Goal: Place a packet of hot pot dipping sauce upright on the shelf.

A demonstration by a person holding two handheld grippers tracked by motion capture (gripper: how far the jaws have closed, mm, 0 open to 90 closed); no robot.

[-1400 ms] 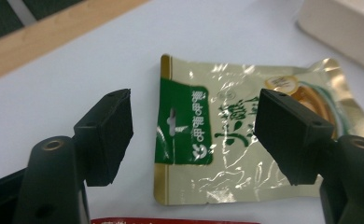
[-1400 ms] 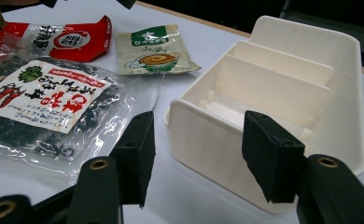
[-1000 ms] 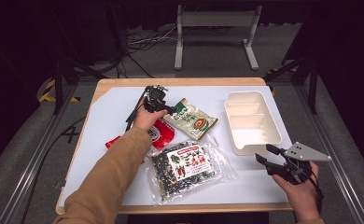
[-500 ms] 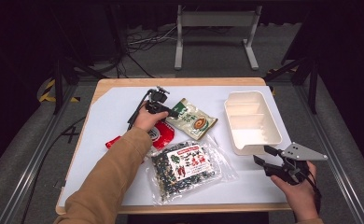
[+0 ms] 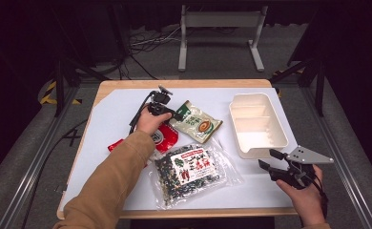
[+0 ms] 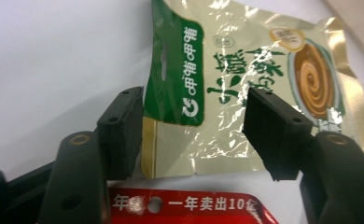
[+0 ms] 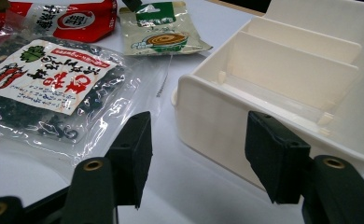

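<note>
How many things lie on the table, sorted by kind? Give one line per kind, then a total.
Snack packets: 3 (green and gold packet, red packet, clear bag of dark dried food)
White divided trays: 1
Total: 4

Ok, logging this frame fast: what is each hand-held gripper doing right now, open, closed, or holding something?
Left hand-held gripper: open, jaws astride the green-and-gold packet, not clamped.
Right hand-held gripper: open, holding nothing, near the white tray.

The person's sleeve (image 5: 119, 167) is covering much of the red packet (image 5: 167, 137), and the frame is cropping the packet's lower part in the left gripper view.
</note>
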